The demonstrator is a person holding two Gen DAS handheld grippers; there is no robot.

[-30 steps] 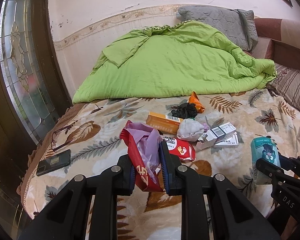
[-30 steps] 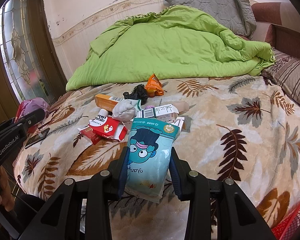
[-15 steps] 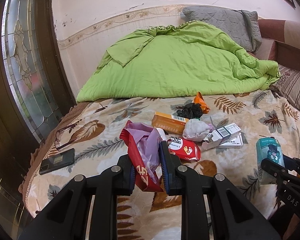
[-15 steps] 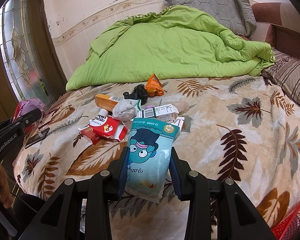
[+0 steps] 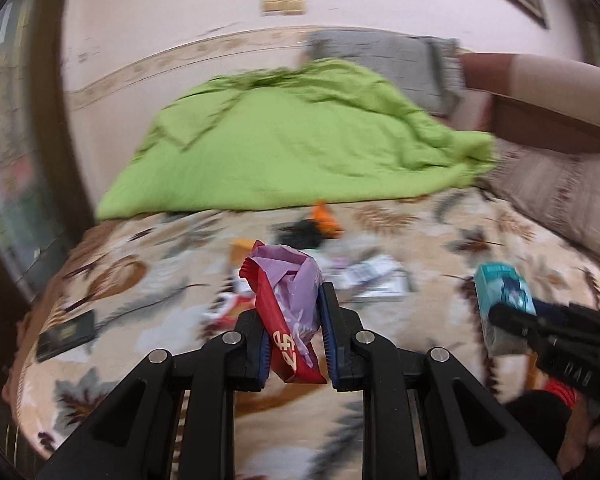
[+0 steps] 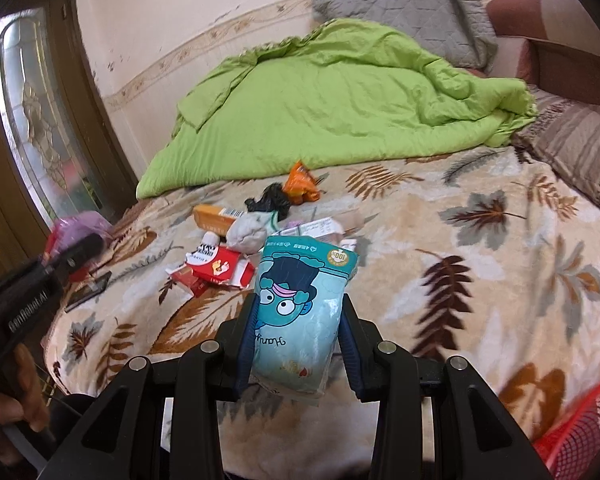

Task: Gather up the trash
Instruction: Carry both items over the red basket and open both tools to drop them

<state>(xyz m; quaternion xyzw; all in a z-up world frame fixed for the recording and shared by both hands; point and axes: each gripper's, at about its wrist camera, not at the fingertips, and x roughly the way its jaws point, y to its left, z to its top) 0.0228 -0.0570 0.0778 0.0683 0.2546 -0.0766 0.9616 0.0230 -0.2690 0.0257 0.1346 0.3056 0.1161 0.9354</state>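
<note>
The left gripper point(image 5: 294, 330) is pinching a red wrapper point(image 5: 286, 344) and a purple bag point(image 5: 296, 280) above the bed point(image 6: 480, 248). The right gripper point(image 6: 298, 334) is squeezing a teal pouch point(image 6: 300, 304); remaining trash point(image 6: 260, 224) is lying at its 11 o'clock.

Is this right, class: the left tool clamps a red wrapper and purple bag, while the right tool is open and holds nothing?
Not quite. The right tool is not open or bare: the right wrist view shows it shut on a teal cartoon packet. The rest stands: the left tool clamps the red wrapper and purple bag, as the left wrist view shows.
</note>
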